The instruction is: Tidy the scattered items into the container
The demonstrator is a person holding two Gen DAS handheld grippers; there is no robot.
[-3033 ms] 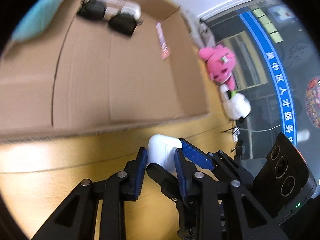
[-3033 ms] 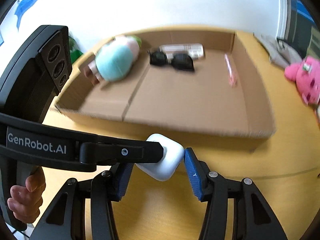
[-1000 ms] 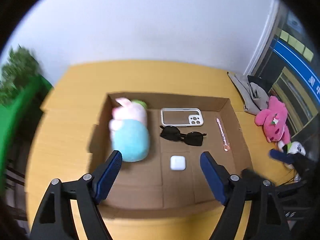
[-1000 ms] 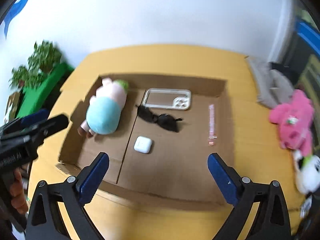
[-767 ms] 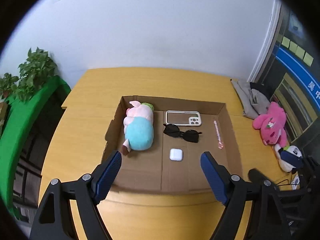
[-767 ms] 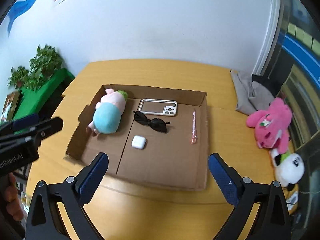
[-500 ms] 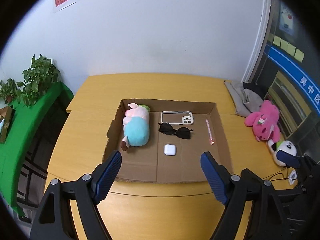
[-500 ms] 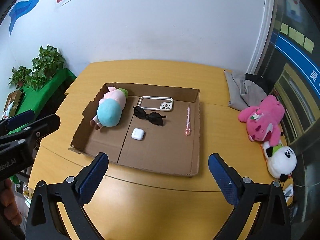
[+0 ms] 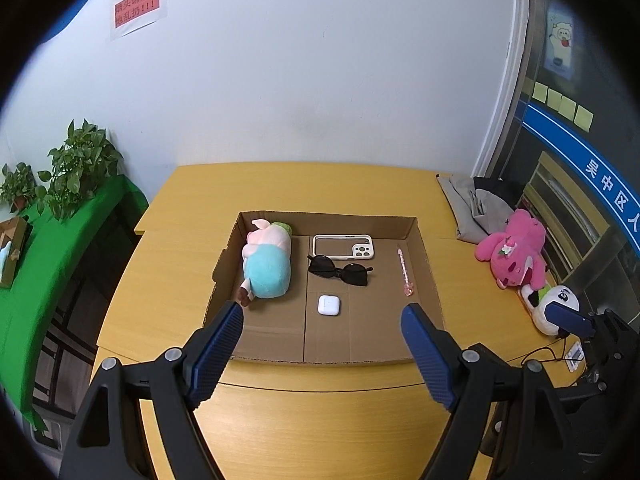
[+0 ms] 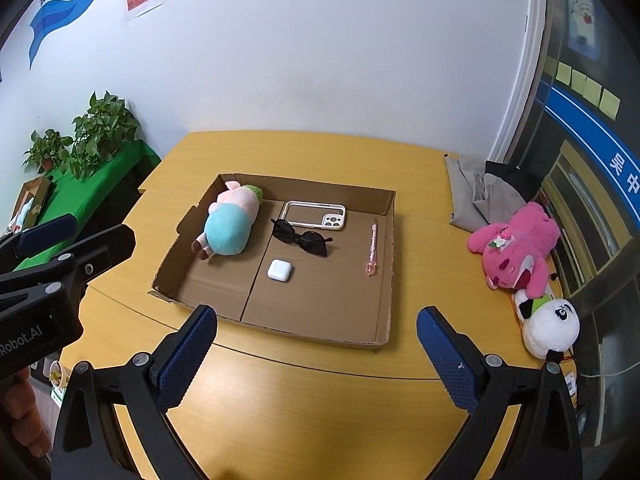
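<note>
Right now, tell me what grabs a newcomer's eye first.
The shallow cardboard box mid-table, holding a pig plush, phone case, sunglasses, white earbud case and pink pen. Then the bright pink plush and panda plush at the table's right edge.

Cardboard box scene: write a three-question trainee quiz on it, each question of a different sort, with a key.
1. True or false: the white earbud case lies inside the cardboard box.
2. Multiple choice: which item lies nearest the box's right wall? A) sunglasses B) pink pen C) pig plush
3. Fill in: the left gripper and the right gripper both have their jaws ____.

Key:
1. True; it sits on the box floor in front of the sunglasses.
2. B; the pen lies alongside that wall, while the plush is at the left end.
3. Open; nothing is between either pair of fingers.
</note>
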